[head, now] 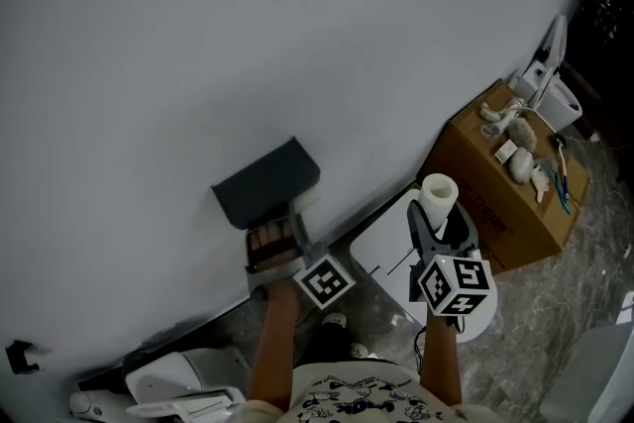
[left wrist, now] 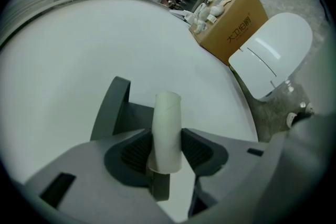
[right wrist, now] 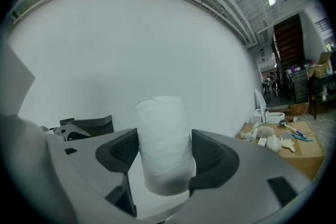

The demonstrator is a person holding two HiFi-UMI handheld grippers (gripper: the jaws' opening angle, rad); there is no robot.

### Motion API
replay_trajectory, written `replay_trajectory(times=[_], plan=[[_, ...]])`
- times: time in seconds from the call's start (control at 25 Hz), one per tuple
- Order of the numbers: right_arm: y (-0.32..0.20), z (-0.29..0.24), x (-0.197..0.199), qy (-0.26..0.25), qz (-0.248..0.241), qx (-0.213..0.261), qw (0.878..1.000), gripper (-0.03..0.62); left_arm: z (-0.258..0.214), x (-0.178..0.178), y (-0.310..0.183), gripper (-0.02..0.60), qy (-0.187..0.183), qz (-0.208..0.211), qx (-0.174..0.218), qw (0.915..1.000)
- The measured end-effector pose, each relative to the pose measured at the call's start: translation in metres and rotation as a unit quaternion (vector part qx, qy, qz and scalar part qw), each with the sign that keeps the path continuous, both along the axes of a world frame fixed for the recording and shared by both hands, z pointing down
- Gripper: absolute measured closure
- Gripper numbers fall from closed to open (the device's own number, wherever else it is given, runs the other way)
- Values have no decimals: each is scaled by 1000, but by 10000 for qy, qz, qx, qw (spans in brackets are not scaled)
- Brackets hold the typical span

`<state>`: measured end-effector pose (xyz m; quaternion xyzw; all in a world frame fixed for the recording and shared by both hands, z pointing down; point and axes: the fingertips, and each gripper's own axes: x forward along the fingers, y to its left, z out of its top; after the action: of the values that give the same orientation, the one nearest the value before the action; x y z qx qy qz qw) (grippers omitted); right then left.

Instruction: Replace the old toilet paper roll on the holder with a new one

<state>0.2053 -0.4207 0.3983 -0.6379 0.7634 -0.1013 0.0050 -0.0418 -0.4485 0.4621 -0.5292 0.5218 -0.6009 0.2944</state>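
The old roll, a bare cardboard tube (left wrist: 167, 128), sits between the pads of my left gripper (left wrist: 167, 152), which lie against both of its sides. The dark grey holder (left wrist: 113, 107) is on the white wall just beyond it. In the head view the left gripper (head: 274, 248) is tucked under the holder's cover (head: 267, 183), with the brownish tube (head: 272, 241) there. My right gripper (right wrist: 164, 157) is shut on a full white toilet paper roll (right wrist: 164, 144). It holds that roll (head: 439, 190) upright, away from the wall and to the right of the holder.
A cardboard box (head: 505, 203) with small items on top stands against the wall to the right. A white toilet lid (left wrist: 273, 52) lies on the floor between box and holder. Another white appliance (head: 178, 381) sits low at the left. The floor is grey marbled stone.
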Motion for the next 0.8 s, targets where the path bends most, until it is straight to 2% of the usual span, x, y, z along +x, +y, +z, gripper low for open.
replay_trajectory(times=[0.12,0.28,0.52,0.68,0.8], plan=[[1,0,14,33,156,-10,9999,276,0,17,-9,399,12,171,26,9998],[-6,3,49,69,393,-51,9992,276,1,56,-29,399,20,413,77,9991],[19,-3,59,109,796,-35,9968,276,-9,75,-28,399,43,868,239,9959],[28,-2,77,108,1024,-51,9947,276,-16,104,-28,399,238,1187,362,9920],[35,-3,86,94,1132,-43,9935,276,-27,123,-22,399,689,1456,493,9857]])
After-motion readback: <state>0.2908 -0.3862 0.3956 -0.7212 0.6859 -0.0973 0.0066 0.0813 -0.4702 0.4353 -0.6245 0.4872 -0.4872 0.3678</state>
